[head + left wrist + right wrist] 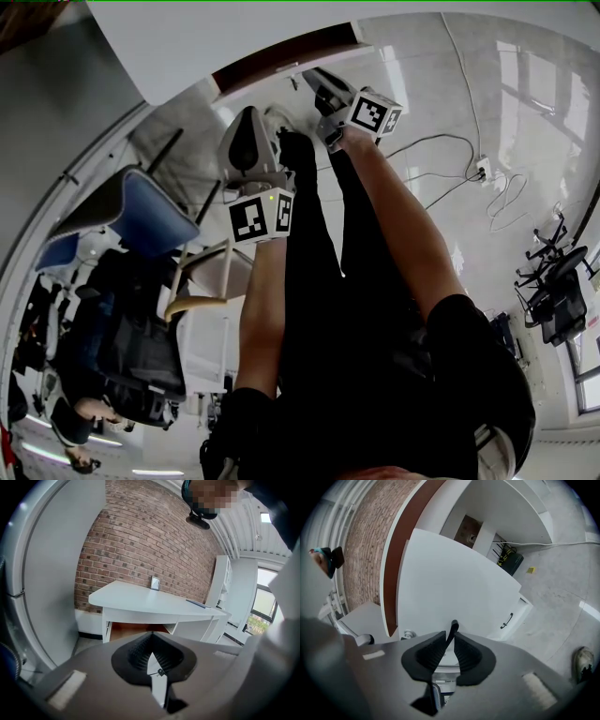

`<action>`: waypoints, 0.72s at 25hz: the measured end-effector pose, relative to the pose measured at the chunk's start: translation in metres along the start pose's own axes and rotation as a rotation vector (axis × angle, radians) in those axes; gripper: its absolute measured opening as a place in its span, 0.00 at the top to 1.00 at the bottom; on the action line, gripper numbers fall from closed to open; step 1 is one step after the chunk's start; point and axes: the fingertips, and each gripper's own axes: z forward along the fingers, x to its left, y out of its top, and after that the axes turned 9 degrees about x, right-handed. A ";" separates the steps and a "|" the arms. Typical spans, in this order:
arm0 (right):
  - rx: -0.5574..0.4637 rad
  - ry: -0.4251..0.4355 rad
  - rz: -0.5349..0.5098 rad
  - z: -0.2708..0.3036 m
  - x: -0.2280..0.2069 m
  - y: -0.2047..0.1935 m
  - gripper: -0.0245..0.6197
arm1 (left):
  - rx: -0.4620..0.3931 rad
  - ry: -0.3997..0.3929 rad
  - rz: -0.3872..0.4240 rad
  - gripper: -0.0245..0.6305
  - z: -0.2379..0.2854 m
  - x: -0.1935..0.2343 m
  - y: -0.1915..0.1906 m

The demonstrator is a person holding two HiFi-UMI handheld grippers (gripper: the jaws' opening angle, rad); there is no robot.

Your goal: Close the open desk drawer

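Note:
The white desk stands before a brick wall, and its drawer is pulled out, showing a brown inside. In the right gripper view the drawer's white front fills the middle, with the brown wooden side to its left. A thin black handle on that front sits between the pads of my right gripper, which is shut on it. My left gripper is shut on nothing and hangs well back from the desk. The head view shows the left gripper behind the right gripper, which is at the drawer.
A second black handle is on a lower desk front. A blue chair stands to the left, and a black office chair far right. Cables and a power strip lie on the floor. My shoe is beside the desk.

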 end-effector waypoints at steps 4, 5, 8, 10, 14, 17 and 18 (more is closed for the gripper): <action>-0.020 0.039 0.057 0.002 0.005 -0.003 0.88 | 0.002 0.001 0.000 0.94 -0.001 0.004 0.001; -0.024 0.038 0.063 0.001 0.004 -0.003 0.89 | 0.001 0.001 0.001 0.94 -0.001 0.004 0.002; -0.035 0.044 0.077 0.001 0.003 -0.001 0.89 | -0.003 0.001 0.005 0.94 0.000 0.007 0.004; -0.036 0.049 0.082 0.001 0.004 -0.001 0.89 | -0.005 0.005 0.005 0.94 -0.001 0.009 0.004; -0.038 0.055 0.086 0.000 0.004 -0.002 0.89 | -0.002 0.007 0.000 0.94 -0.002 0.013 0.003; -0.048 0.062 0.083 0.002 0.006 0.005 0.89 | -0.006 0.004 -0.001 0.94 -0.003 0.013 0.006; -0.050 0.066 0.077 0.004 0.007 0.010 0.90 | -0.007 0.004 -0.001 0.94 -0.004 0.013 0.007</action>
